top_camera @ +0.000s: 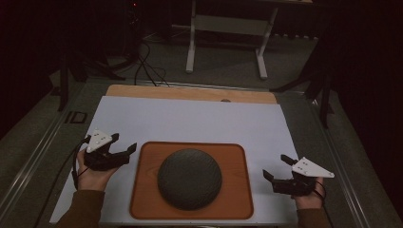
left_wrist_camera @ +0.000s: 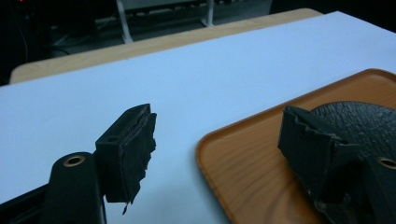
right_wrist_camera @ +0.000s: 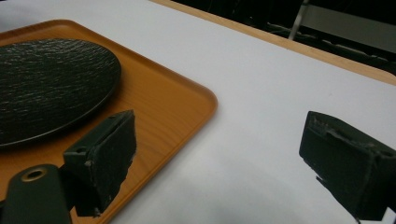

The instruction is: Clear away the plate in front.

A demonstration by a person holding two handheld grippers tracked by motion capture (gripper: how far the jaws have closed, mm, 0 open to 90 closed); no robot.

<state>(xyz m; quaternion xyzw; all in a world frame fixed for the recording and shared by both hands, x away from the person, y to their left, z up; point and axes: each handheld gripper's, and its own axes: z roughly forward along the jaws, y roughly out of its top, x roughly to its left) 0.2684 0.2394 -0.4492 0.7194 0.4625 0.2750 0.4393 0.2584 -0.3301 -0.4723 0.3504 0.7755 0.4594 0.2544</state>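
An orange wooden tray (top_camera: 142, 190) lies on the white sheet near the table's front edge. A dark, rough-textured round plate (top_camera: 189, 178) rests face down in its middle. My left gripper (top_camera: 127, 151) stands open just left of the tray, jaws pointing toward its left rim. In the left gripper view the tray's corner (left_wrist_camera: 224, 154) and the plate (left_wrist_camera: 359, 116) lie behind the wide-apart pads (left_wrist_camera: 135, 149). My right gripper (top_camera: 277, 167) is open too, to the right of the tray. Its view shows the tray (right_wrist_camera: 173, 107) and plate (right_wrist_camera: 51, 79) at the left.
The white sheet (top_camera: 190, 118) covers most of a wooden table (top_camera: 190, 92). Beyond the far edge stand the white legs of another table (top_camera: 192, 42), with cables (top_camera: 147, 66) on the dark floor. Metal rails run along both sides.
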